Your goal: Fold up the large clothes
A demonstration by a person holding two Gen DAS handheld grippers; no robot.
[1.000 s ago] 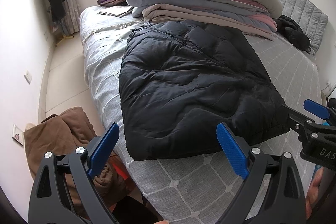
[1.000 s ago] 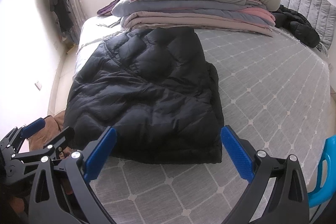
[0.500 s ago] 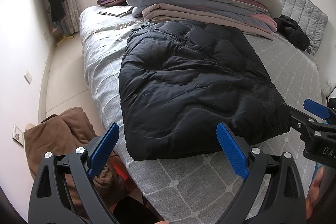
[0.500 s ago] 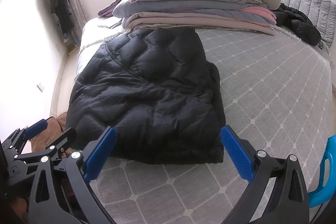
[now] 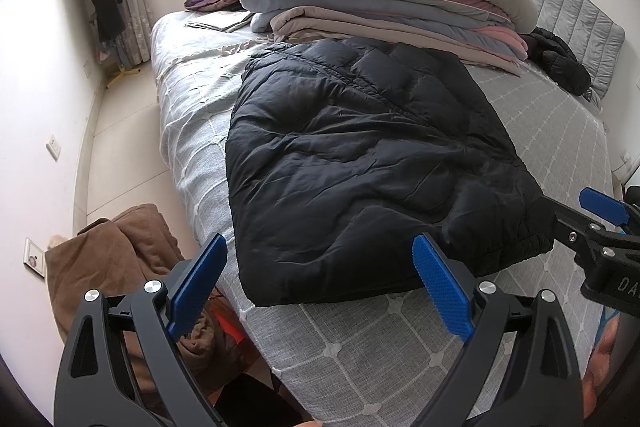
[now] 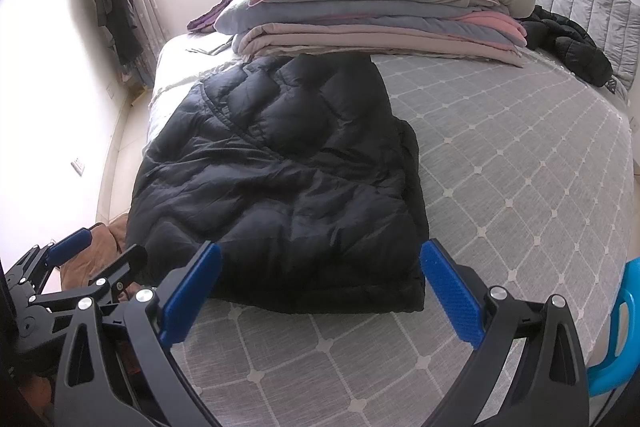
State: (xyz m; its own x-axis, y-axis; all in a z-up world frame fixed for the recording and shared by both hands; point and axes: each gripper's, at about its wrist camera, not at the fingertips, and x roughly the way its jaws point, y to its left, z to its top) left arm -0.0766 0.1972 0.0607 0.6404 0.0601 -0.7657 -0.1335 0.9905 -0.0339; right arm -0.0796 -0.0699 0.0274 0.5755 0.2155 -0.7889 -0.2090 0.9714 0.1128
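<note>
Grey bed (image 5: 360, 355) | black down jacket (image 5: 360, 167) lies folded — just ahead of both hand-held grippers (image 5: 320, 291) (image 6: 320, 287), jaws apart, empty

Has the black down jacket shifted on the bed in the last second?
No. The black down jacket keeps the same outline against the bedspread grid, and its far edge still meets the stack of folded quilts.

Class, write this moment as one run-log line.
left gripper: open, empty | right gripper: open, empty | black quilted puffer jacket: folded, flat on grey patterned bedspread | contact: none
</note>
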